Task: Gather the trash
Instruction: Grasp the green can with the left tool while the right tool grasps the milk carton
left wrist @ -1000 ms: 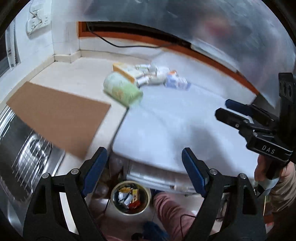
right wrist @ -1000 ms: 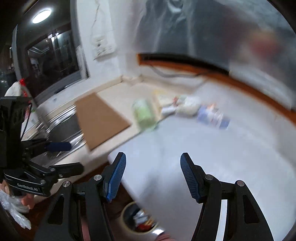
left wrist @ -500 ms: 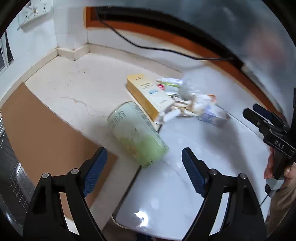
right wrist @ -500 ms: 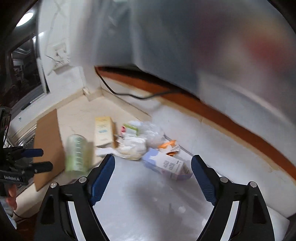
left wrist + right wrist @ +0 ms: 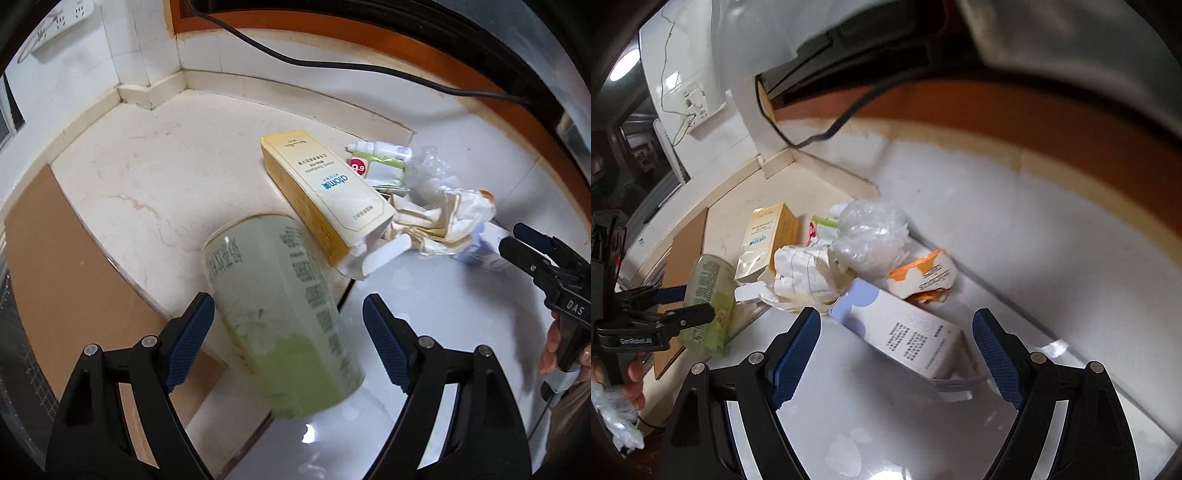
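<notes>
Countertop: yellow carton (image 5: 325,192) marked "atomy"

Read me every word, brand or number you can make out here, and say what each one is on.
"atomy": yellow box.
"DAS": right gripper body.
"6": red-and-white packet, partly hidden.
Green can, white-and-lilac carton, orange packet, left gripper label: print too small or blurred.
</notes>
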Motion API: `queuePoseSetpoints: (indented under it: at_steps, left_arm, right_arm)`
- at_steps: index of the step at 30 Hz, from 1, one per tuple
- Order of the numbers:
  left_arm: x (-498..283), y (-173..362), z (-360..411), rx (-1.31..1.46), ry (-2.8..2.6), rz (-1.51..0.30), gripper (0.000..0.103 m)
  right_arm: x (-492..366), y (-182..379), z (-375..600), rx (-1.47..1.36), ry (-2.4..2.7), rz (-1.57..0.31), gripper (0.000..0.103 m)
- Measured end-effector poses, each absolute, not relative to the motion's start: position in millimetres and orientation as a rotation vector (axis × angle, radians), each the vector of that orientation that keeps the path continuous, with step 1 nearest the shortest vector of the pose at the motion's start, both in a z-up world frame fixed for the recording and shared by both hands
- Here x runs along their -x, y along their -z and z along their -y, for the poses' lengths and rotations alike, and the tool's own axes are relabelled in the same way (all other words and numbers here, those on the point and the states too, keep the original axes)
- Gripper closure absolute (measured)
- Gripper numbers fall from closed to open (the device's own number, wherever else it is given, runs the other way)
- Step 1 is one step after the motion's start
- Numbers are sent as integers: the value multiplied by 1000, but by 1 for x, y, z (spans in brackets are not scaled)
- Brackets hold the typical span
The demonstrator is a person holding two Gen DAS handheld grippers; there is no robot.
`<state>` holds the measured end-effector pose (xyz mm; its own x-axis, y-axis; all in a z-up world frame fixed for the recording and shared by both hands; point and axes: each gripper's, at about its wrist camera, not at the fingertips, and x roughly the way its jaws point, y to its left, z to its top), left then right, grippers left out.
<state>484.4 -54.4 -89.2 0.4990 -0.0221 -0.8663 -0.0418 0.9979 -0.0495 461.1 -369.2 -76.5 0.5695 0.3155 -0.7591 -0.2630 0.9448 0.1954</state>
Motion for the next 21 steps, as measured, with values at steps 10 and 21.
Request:
queuePoseSetpoints:
  at_steps: [10, 21]
  left_arm:
    - [-488, 107, 62, 44, -2, -1090, 23]
    - [-472, 109, 70, 51, 25, -1089, 39]
  right_arm:
    - [-450, 98, 337, 99, -425, -961, 39]
    - [-418, 102, 322, 190, -354, -971, 64]
